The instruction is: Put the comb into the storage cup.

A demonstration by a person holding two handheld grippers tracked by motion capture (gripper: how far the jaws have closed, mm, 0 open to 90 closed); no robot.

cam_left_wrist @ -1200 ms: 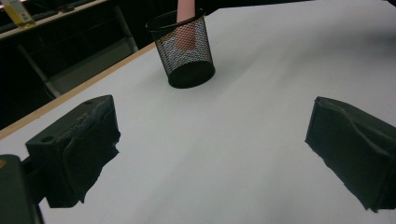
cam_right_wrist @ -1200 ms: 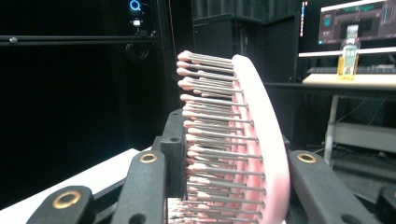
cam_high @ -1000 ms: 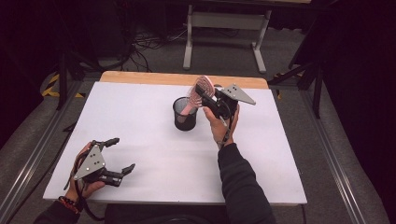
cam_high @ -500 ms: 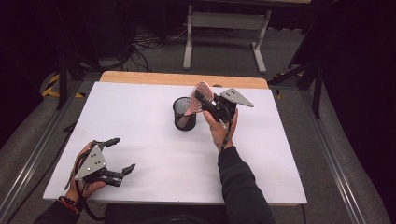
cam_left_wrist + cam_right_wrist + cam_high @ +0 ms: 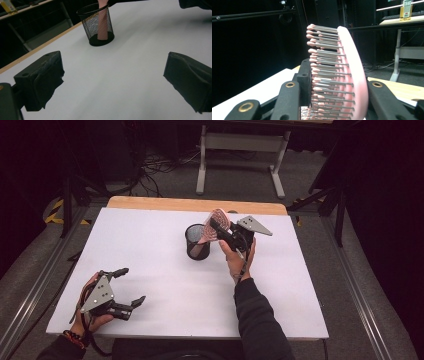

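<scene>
Gripping the pink hairbrush (image 5: 216, 222) by its head, the right gripper (image 5: 220, 228) holds it tilted with the handle down inside the black mesh cup (image 5: 197, 242) at the table's (image 5: 150, 245) middle. Well apart, the left gripper (image 5: 131, 287) rests near the front-left corner, jaws spread, holding nothing.

Black tongs (image 5: 125, 286) — brass screws, grey plate
</scene>
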